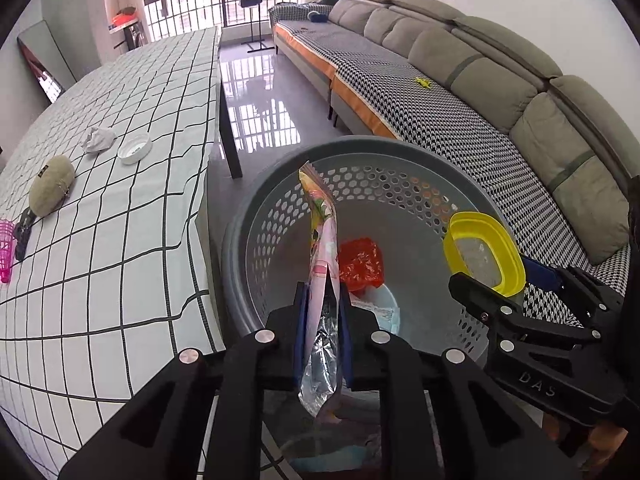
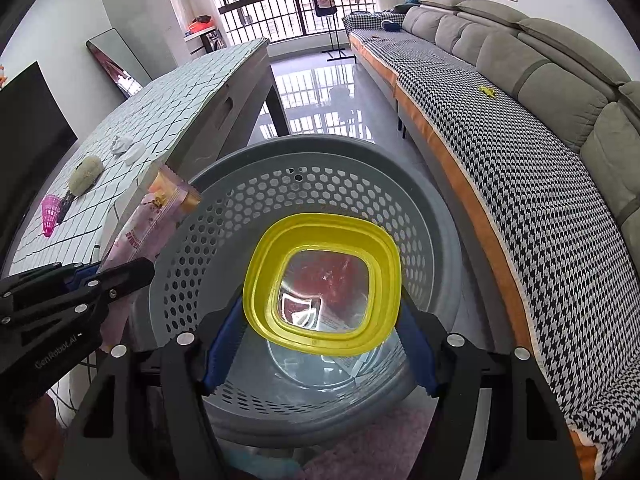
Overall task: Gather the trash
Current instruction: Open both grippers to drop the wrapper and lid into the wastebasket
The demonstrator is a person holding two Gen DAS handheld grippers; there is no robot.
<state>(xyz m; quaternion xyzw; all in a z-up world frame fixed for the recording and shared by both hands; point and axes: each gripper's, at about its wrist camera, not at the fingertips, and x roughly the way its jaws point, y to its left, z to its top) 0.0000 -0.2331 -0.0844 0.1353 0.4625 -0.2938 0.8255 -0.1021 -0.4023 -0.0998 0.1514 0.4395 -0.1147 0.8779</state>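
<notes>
A grey perforated basket stands on the floor between the table and the sofa; it also fills the right wrist view. Inside lie a red wrapper and pale paper. My left gripper is shut on a pink snack wrapper, held upright over the basket; the wrapper also shows in the right wrist view. My right gripper is shut on a yellow-rimmed clear plastic container, held over the basket; the container also shows in the left wrist view.
The checked table on the left carries a crumpled tissue, a white lid, an olive pouch and a pink item. A long grey sofa runs along the right.
</notes>
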